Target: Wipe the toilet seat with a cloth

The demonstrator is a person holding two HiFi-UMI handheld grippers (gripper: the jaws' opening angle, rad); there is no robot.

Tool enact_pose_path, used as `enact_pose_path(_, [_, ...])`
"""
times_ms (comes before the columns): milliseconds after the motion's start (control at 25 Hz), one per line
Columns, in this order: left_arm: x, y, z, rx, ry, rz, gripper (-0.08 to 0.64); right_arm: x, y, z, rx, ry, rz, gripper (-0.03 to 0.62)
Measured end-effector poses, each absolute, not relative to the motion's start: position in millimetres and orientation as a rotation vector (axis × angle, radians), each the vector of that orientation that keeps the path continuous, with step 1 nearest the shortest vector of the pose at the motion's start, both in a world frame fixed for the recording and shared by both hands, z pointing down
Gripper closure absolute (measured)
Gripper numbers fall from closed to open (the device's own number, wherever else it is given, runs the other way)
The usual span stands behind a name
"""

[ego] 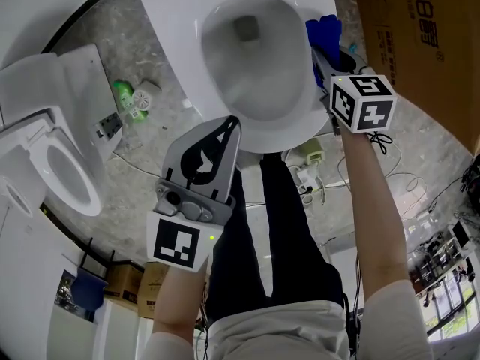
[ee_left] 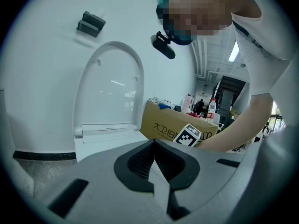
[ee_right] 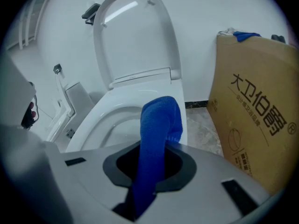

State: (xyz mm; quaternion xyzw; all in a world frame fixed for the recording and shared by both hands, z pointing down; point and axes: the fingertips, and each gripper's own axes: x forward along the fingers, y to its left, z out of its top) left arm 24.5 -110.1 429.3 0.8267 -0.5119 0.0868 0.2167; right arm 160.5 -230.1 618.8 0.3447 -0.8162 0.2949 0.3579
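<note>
Two grippers are over the toilet, and the right gripper (ego: 322, 55) is the nearer one to the work. Its jaws are clamped on a blue cloth (ego: 324, 30), which sticks out past the tips toward the upper right of the head view. The cloth lies at the right flank of the toilet seat (ego: 289, 126), though I cannot tell if it touches. The seat's long axis runs from lower middle to top of frame, so the wipe likely follows that rim. The left gripper (ego: 229, 126) hangs just off the seat's front edge, jaws pressed together on nothing.
</note>
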Motion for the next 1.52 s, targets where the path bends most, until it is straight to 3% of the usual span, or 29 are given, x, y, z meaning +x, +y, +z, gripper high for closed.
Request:
enact_pose_path(880, [-13.6,-109.1,433.7,2.243,-1.485,0.250,0.554,117.9,-287.1,621.6,0.850,-2.121,0.673,0.531])
enact_pose_path(1520, [-38.8,-99.4,434.7,2.200,-1.558,0.246,0.554,87.3,-336.0,614.7,0.871,-2.160,0.824,0.532])
